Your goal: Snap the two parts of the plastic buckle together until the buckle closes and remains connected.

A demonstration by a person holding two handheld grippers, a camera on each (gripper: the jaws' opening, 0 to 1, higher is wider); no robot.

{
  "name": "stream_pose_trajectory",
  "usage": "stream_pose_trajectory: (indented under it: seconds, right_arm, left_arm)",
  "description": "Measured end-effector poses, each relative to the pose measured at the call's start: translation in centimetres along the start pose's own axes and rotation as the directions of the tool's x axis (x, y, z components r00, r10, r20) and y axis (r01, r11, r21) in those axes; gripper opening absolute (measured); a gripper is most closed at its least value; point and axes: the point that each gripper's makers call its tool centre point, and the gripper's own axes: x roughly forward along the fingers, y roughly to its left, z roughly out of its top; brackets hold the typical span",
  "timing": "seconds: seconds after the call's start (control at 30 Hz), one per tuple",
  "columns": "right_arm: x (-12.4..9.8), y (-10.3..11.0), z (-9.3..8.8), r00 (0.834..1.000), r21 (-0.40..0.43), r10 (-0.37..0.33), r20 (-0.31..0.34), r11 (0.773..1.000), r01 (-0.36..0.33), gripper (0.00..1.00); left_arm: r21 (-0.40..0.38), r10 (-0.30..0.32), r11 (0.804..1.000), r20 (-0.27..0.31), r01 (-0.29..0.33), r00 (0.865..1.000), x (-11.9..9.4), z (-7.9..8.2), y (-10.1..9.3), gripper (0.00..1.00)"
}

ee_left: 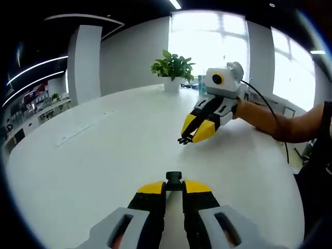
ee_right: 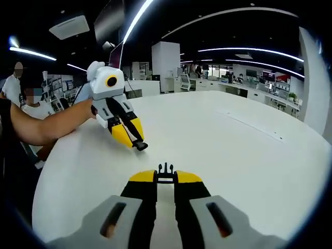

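Observation:
My left gripper (ee_left: 174, 189) is shut on the black socket half of the buckle (ee_left: 174, 181), which sticks out past its yellow tips. My right gripper (ee_right: 165, 180) is shut on the pronged half (ee_right: 165, 170), prongs pointing forward. Both hover over the white table (ee_left: 104, 166). In the left gripper view the right gripper (ee_left: 190, 136) comes in from the right with the pronged half (ee_left: 184, 140) at its tips. In the right gripper view the left gripper (ee_right: 136, 140) comes in from the left, holding the socket half (ee_right: 140, 146). The two halves face each other with a gap between them.
A potted plant (ee_left: 174, 70) stands at the table's far edge. A flat strip (ee_left: 83, 129) lies in the tabletop. A person's forearm (ee_left: 275, 122) and a black cable (ee_left: 270, 111) trail behind the right gripper. People sit at the left (ee_right: 31, 104) beyond the table.

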Motion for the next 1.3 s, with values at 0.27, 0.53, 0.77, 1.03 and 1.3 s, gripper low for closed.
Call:
stream_pose_trajectory:
  seconds: [0.27, 0.53, 0.77, 1.03, 1.3]
  right_arm:
    - [0.0, 0.6, -0.1, 1.000, -0.015, 0.026, -0.003, 1.000, -0.026, 0.10]
    - [0.0, 1.0, -0.2, 0.999, -0.023, 0.053, -0.004, 0.998, -0.053, 0.10]
    - [-0.3, 1.4, 0.0, 0.997, -0.033, 0.081, 0.006, 0.996, -0.081, 0.10]
    - [-0.2, 2.1, -0.3, 0.994, -0.034, 0.109, -0.006, 0.993, -0.109, 0.10]
    - [-0.2, 2.5, -0.4, 0.991, -0.036, 0.131, -0.013, 0.991, -0.131, 0.10]
  left_arm:
    - [0.010, -0.019, 1.000, -0.007, 0.019, 1.000, 0.2, -0.2, -0.5, 0.10]
    - [0.029, -0.035, 0.999, -0.004, 0.035, 0.999, 0.2, -0.2, -0.9, 0.10]
    - [0.035, -0.050, 0.998, -0.002, 0.050, 0.999, 0.2, -0.2, -1.1, 0.10]
    - [0.044, -0.067, 0.997, -0.006, 0.068, 0.998, 0.4, -0.4, -1.5, 0.10]
    - [0.050, -0.078, 0.996, -0.009, 0.078, 0.997, 0.4, -0.5, -1.6, 0.10]
